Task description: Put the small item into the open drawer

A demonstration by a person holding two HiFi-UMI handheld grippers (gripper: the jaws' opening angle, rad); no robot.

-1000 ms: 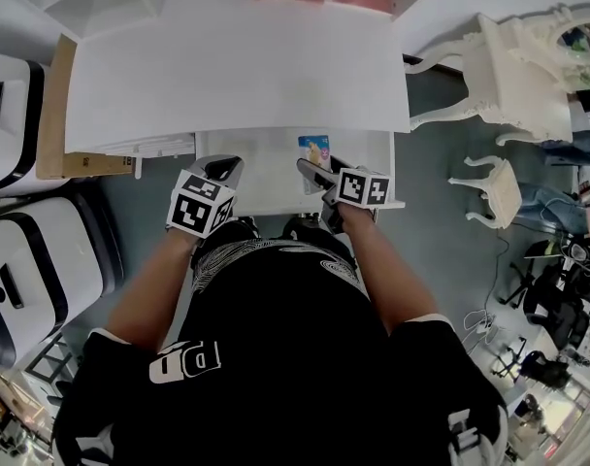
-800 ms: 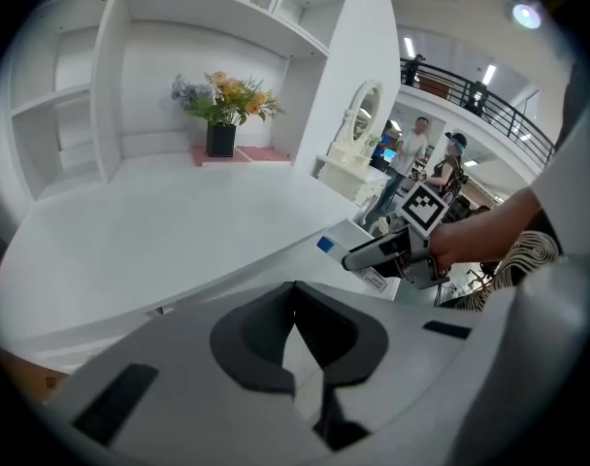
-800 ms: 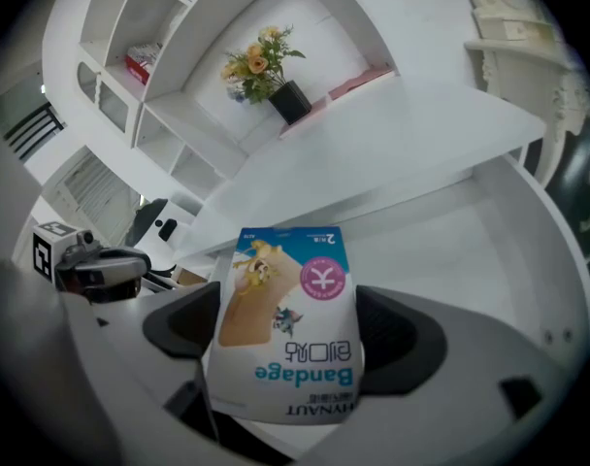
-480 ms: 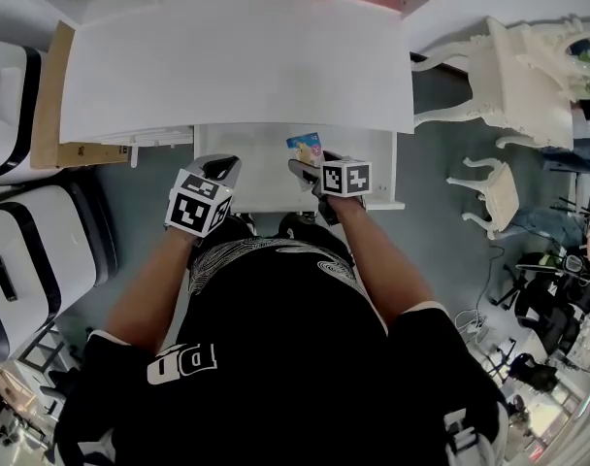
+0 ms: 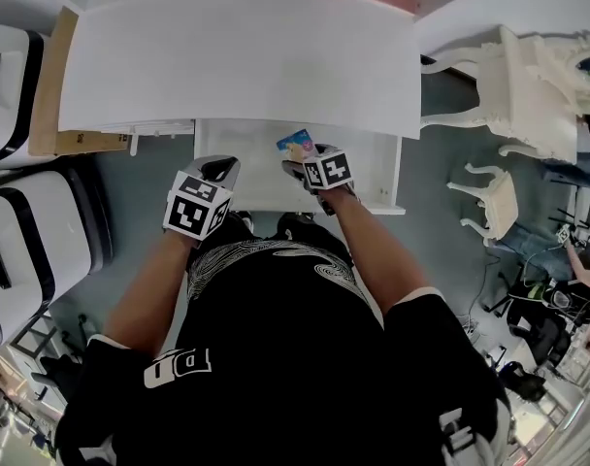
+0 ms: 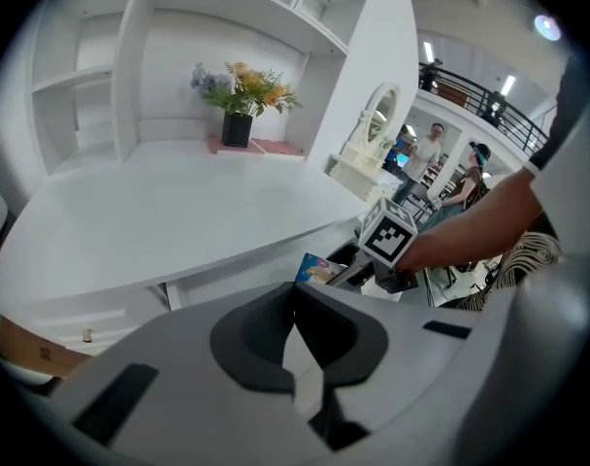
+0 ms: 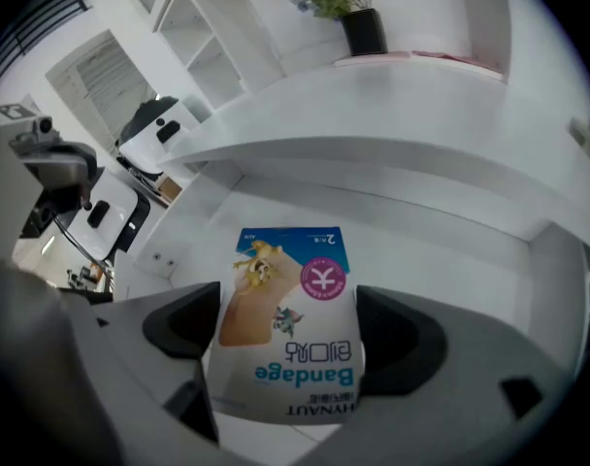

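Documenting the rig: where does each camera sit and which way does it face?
Head view: on the head, steeply down at the drawer; torso, left gripper, right gripper show.
Left gripper view: along its shut jaws across the desk to flowers; right forearm shows.
Right gripper view: along its jaws, clamping a bandage box, into the drawer.
Shared: bandage box, in all three.

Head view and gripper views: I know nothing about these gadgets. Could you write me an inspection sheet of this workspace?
Surface: white desk top, mostly bare.
Job's things: bandage box held over the open drawer, not yet released.
Clutter: flower pot at the desk's back.
Grippers: right gripper shut on the box; left gripper shut, empty.
Cables: nothing seen at the desk.
Surroundings: ornate white furniture on the right, cardboard panel on the left.
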